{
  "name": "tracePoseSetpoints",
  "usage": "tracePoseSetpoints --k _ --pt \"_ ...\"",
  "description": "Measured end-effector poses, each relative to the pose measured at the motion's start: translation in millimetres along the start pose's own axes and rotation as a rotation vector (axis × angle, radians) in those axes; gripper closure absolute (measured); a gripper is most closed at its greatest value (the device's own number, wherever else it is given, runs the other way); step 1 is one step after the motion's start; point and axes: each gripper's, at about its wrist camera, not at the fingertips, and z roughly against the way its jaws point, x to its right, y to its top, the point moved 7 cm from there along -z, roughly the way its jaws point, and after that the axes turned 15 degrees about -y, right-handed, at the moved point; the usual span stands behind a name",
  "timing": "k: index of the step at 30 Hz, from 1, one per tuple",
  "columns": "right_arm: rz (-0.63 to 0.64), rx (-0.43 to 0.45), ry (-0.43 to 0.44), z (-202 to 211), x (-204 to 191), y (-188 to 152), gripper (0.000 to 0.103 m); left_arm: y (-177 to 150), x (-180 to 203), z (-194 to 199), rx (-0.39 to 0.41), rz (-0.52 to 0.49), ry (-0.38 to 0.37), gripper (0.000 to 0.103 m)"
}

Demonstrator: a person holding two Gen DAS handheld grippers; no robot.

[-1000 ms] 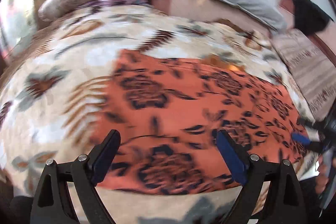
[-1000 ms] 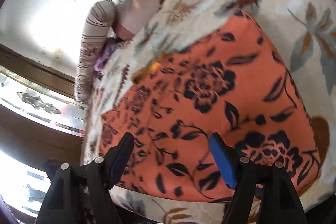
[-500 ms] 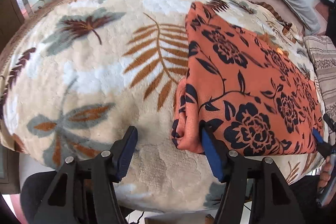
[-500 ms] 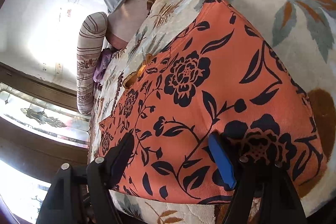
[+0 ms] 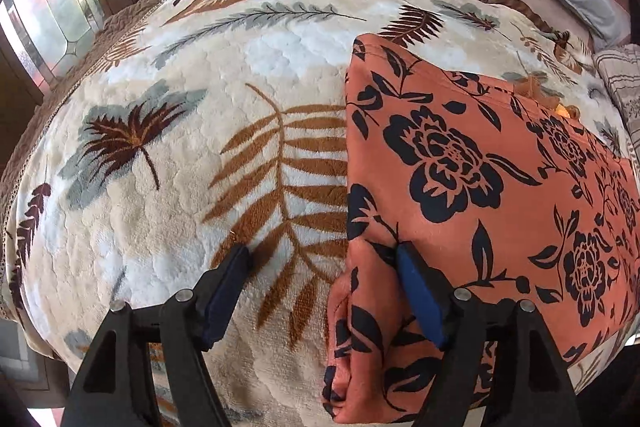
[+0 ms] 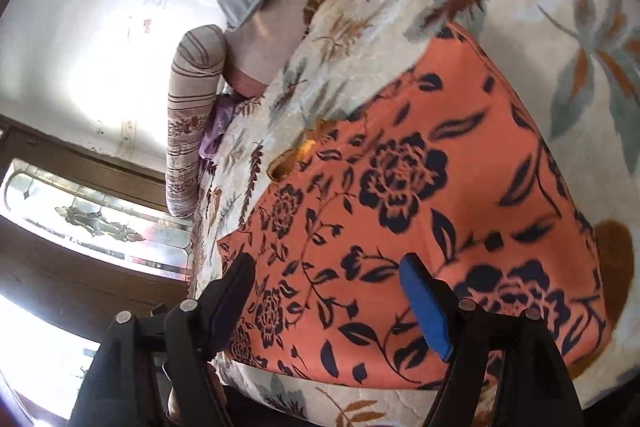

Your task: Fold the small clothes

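Straddling near-left corner of orange floral garment (image 5: 480,187) on leaf-print blanket (image 5: 180,167), left gripper (image 5: 324,259) jaws wide; right gripper (image 6: 328,267) wide above near edge. All layers should be pinched before lift.

Left gripper (image 5: 322,265) closer to garment (image 5: 460,195) corner

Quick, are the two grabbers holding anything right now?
Left gripper: open, straddling the cloth edge, holding nothing.
Right gripper: open over the cloth, holding nothing.
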Motion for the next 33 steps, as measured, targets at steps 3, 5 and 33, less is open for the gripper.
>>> tracePoseSetpoints --k 3,5,33 --pt "-0.004 0.017 -0.008 -15 -2 36 0.014 -1 -2 0 -0.002 0.023 -0.005 0.026" --pt "-0.074 -0.011 -0.110 -45 25 61 0.014 -4 -1 7 -0.004 0.024 0.001 0.026" --pt "-0.190 0.018 -0.058 36 41 -105 0.012 -44 55 78 0.165 0.047 -0.141 0.023"
